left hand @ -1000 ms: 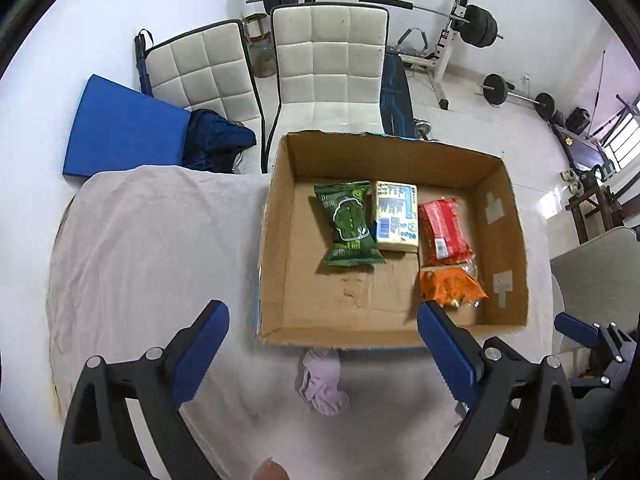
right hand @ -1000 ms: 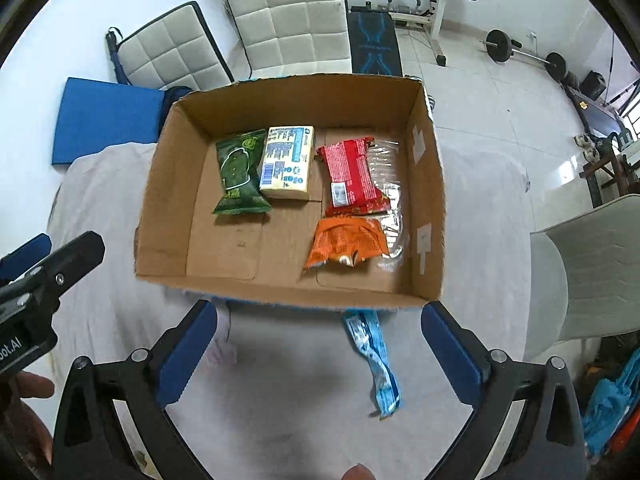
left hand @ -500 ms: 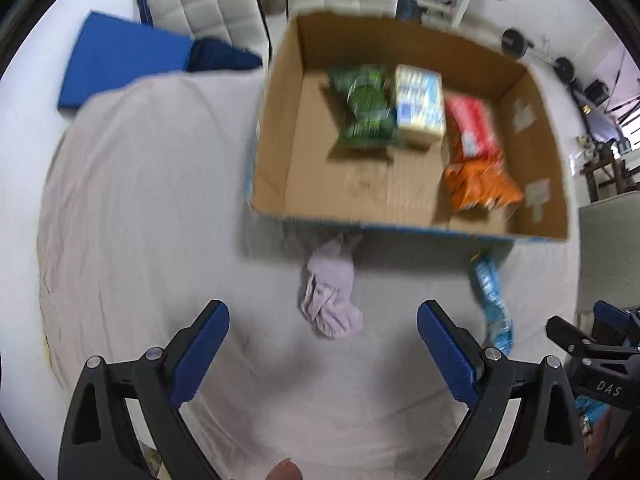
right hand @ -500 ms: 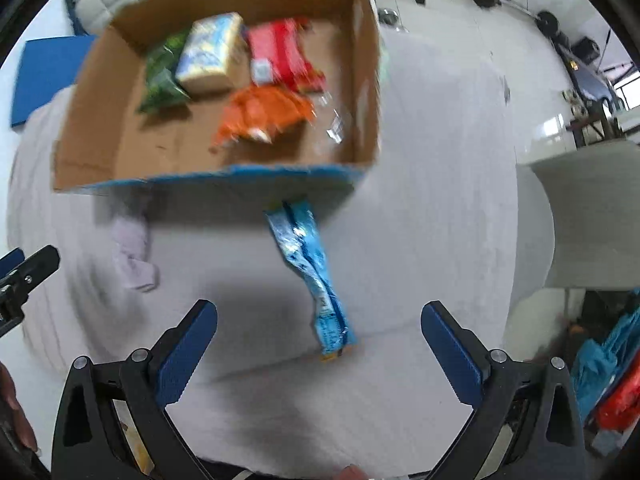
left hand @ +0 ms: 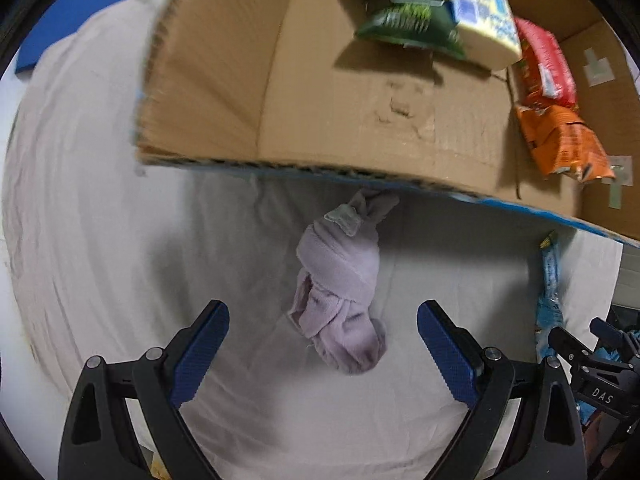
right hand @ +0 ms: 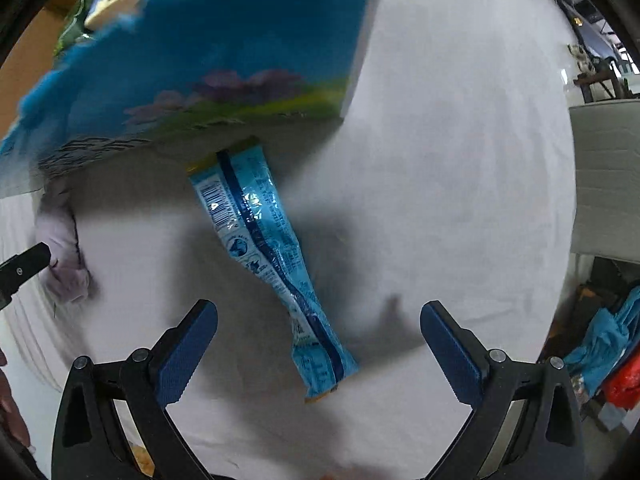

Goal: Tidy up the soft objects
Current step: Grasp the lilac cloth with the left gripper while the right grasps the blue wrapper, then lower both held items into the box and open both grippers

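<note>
A knotted lilac cloth bundle [left hand: 340,288] lies on the white sheet just in front of the cardboard box [left hand: 224,80]. My left gripper [left hand: 323,344] is open and empty, low over the sheet, its blue pads either side of the bundle's near end. A long blue snack wrapper [right hand: 268,248] lies on the sheet in front of the box's blue printed wall [right hand: 208,60]. My right gripper [right hand: 319,350] is open and empty, its pads either side of the wrapper's near end. The wrapper [left hand: 550,288] also shows at the right of the left wrist view, the bundle [right hand: 64,256] at the left of the right wrist view.
Inside the box lie a green packet [left hand: 404,12], a yellow and blue pack [left hand: 480,20], a red packet [left hand: 548,64] and an orange packet [left hand: 564,144]. A blue mat [left hand: 92,4] lies beyond the table. A pale chair [right hand: 604,176] stands to the right.
Both grippers have dropped down and forward toward the sheet. The bundle and the wrapper now sit between the open pads, and the box fills the top of both views.
</note>
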Demonstrator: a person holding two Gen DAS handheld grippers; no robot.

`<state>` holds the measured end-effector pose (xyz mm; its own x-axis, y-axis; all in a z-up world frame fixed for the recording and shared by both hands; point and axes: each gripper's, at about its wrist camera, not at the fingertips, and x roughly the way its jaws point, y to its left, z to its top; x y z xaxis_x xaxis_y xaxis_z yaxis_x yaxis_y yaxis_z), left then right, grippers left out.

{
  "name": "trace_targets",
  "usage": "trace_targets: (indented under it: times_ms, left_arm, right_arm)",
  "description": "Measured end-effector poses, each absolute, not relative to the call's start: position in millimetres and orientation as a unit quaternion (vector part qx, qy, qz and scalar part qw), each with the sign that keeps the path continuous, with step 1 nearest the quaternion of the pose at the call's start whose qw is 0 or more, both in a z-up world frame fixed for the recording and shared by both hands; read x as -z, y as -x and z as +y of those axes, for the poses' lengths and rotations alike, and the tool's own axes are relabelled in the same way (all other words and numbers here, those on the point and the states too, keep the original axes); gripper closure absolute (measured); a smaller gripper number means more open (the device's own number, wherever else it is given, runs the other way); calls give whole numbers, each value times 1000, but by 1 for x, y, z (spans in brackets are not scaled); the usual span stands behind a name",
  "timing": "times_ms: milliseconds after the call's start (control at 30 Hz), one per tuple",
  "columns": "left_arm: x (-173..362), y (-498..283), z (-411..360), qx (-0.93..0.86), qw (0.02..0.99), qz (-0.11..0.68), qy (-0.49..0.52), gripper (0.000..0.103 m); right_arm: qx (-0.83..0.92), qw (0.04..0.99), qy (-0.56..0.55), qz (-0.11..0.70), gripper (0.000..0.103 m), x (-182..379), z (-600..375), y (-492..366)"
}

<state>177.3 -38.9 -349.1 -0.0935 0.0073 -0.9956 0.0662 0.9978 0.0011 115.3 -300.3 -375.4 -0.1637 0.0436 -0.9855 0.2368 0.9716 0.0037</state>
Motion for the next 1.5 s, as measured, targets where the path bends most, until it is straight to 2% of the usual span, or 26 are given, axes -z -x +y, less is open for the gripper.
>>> trace_targets:
  times_ms: [133,267,333,400,567,733,1233,1500]
  left_arm:
    - [366,-178,-43,26,662,748,-27,6]
    - [382,-179,-46,29,650,759,-26,7]
    - [390,-179,-47,30,647,762,-26,11]
    - [396,-179,-48,39,645,763,-18,30]
    - [399,-181,-50,37,649,760,-19,62]
    - [397,-177,-52,35,649,760,-18,69]
    - [363,-104,-76,64,669,740,0,70]
    - [297,-87,-87,106,705,702,11,70]
  right_arm:
    - [74,631,-98,766,2,388,-302,-117]
    - [76,630,-102,766,17,394,-304,-119]
    - [76,628,-101,768,27,394,-303,-122]
    - [79,623,-97,772,50,396,-302,-123]
    - [80,620,-103,773,72,401,-293,-127]
    - [78,619,-99,775,87,399,-287,-127]
    - [28,630,-138,764,92,361,-270,-88]
    - [-25,663,-154,732,93,296,-258,-80]
